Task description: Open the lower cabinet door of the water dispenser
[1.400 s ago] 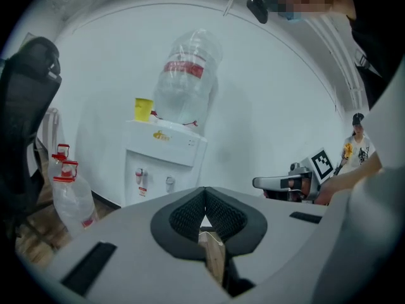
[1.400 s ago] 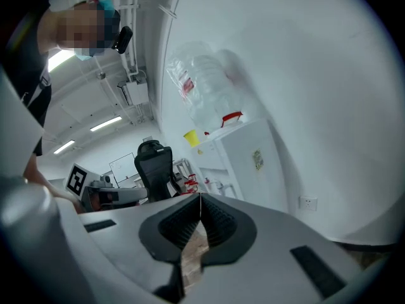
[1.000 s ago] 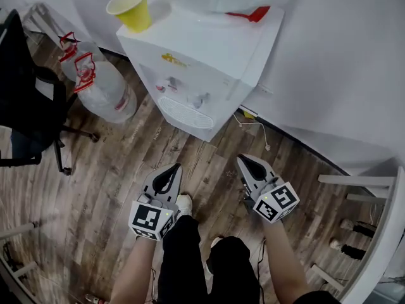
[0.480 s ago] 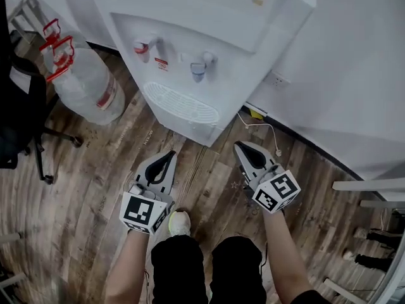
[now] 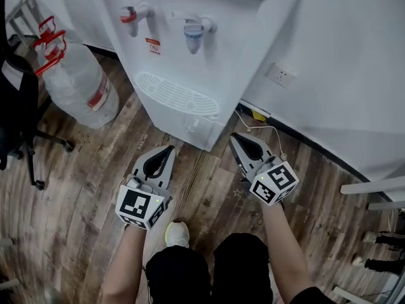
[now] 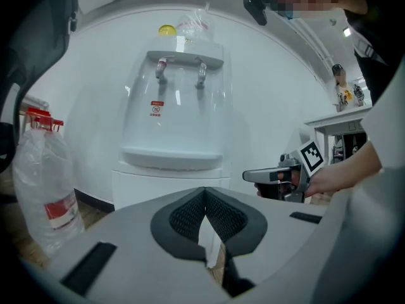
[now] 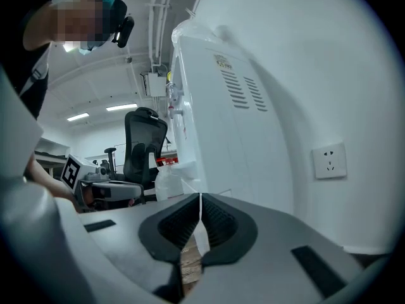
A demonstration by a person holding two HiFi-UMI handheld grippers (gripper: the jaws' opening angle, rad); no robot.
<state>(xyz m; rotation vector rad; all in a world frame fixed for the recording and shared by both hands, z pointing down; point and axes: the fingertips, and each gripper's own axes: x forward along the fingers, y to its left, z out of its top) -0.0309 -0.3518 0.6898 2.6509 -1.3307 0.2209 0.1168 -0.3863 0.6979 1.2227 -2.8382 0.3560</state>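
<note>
The white water dispenser stands against the wall, with a red tap, a blue tap and a drip grille. Its lower cabinet door is closed below the grille. My left gripper is low over the floor just in front of the cabinet, jaws shut and empty. My right gripper hovers by the dispenser's front right corner, also shut and empty. Neither touches the dispenser. In the left gripper view the left gripper faces the door; in the right gripper view the right gripper looks along the dispenser's side.
A large plastic water bottle with red handles lies left of the dispenser. A black office chair stands further left. A wall socket and a white cable are at the right. White table legs are at far right. My shoe is on the wooden floor.
Both grippers and the head camera have sunk toward the floor. The dispenser's top and the yellow cup have left the view; its taps and grille now fill the upper frame.
</note>
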